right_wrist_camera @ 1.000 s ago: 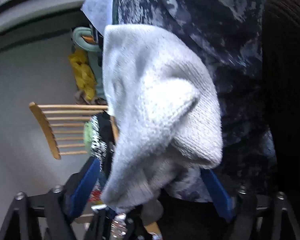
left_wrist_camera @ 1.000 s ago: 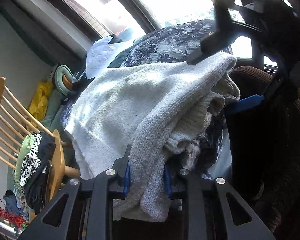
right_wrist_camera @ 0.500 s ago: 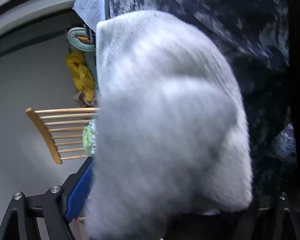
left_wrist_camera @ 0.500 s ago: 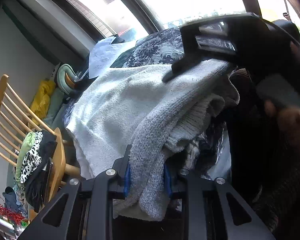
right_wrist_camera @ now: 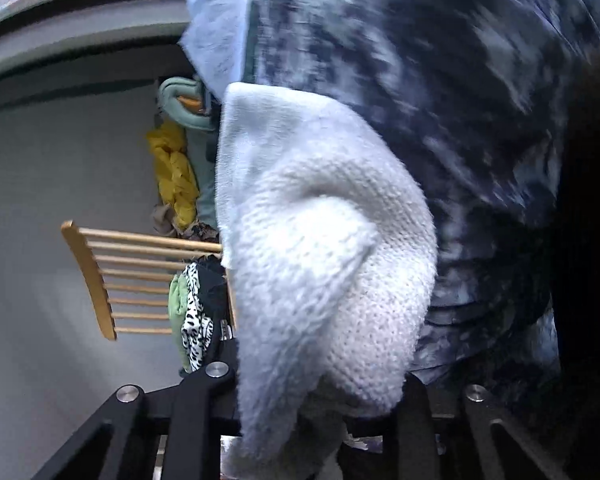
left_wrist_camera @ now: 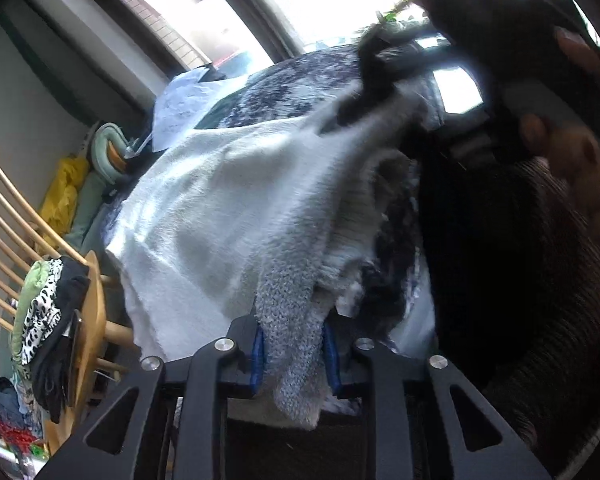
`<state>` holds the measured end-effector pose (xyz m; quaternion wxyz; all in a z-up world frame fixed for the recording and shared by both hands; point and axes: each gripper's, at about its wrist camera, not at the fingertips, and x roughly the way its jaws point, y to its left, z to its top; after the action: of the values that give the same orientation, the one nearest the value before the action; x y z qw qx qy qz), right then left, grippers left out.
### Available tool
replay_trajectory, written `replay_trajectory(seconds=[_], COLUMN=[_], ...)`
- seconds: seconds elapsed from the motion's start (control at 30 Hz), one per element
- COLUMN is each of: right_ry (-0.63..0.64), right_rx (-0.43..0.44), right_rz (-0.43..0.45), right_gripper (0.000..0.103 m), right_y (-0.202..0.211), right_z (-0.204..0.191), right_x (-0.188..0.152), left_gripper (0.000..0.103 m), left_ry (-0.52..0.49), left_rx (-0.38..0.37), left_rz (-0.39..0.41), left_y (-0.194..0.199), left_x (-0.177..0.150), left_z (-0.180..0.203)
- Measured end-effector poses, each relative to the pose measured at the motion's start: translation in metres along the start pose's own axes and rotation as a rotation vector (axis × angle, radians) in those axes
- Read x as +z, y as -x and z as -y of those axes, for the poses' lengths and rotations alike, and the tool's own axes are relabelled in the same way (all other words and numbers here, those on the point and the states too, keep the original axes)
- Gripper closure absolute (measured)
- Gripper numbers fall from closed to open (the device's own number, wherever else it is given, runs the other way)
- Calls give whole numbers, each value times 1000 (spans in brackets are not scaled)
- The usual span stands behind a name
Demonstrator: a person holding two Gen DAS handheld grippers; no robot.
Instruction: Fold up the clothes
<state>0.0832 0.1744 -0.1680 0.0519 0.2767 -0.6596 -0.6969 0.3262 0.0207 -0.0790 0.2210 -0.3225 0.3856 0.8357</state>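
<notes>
A white knit garment (left_wrist_camera: 228,200) hangs stretched between both grippers over a dark blue mottled cloth (left_wrist_camera: 292,84). My left gripper (left_wrist_camera: 294,344) is shut on a grey-shaded fold of it, blue pads pressing both sides, jaws still closing slightly. In the left wrist view my right gripper (left_wrist_camera: 364,92), blurred and held by a hand (left_wrist_camera: 572,152), pinches the garment's far corner. In the right wrist view the garment (right_wrist_camera: 320,240) fills the middle and bunches down between the right gripper's (right_wrist_camera: 316,392) closing jaws, which grip it. Their pads are hidden by cloth.
A wooden chair (left_wrist_camera: 4,208) stands at the left with green, spotted and black clothes (left_wrist_camera: 48,312) draped on it. Yellow fabric (left_wrist_camera: 64,188) lies beyond it by the wall. A dark brown ribbed sleeve (left_wrist_camera: 540,280) fills the right. Bright windows are behind.
The right gripper's jaws came together from wide apart onto the garment's corner and lifted it a little. The left gripper kept its hold and barely moved.
</notes>
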Motion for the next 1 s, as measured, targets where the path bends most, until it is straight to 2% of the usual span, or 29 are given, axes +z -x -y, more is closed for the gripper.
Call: replay_trajectory(seconds=[0.1, 0.2, 0.33, 0.53, 0.63, 0.8, 0.9, 1.0], right_ry=[18, 5, 23, 142, 158, 127, 88, 83], right_rx=[8, 5, -6, -94, -137, -214, -245, -285], right_rz=[-1, 0, 13, 54, 60, 93, 115, 118], right_gripper=[81, 82, 83, 84, 84, 84, 84, 84], right_y=[5, 6, 26, 57, 76, 113, 135, 139], right_z=[-3, -5, -8, -30, -33, -21, -12, -12], right_x=[3, 2, -8, -20, -23, -31, -36, -40], left_gripper=[83, 83, 83, 84, 84, 86, 86, 86], left_ry=[-89, -63, -63, -128, -166, -195, -208, -190], left_rx=[7, -44, -107, -232, -318, -521, -574, -572], left_rz=[6, 7, 40, 52, 63, 67, 53, -7], left_y=[3, 8, 27, 44, 54, 68, 67, 58], left_x=[-5, -1, 8, 17, 20, 30, 35, 39], left_z=[16, 6, -7, 5, 14, 25, 33, 36])
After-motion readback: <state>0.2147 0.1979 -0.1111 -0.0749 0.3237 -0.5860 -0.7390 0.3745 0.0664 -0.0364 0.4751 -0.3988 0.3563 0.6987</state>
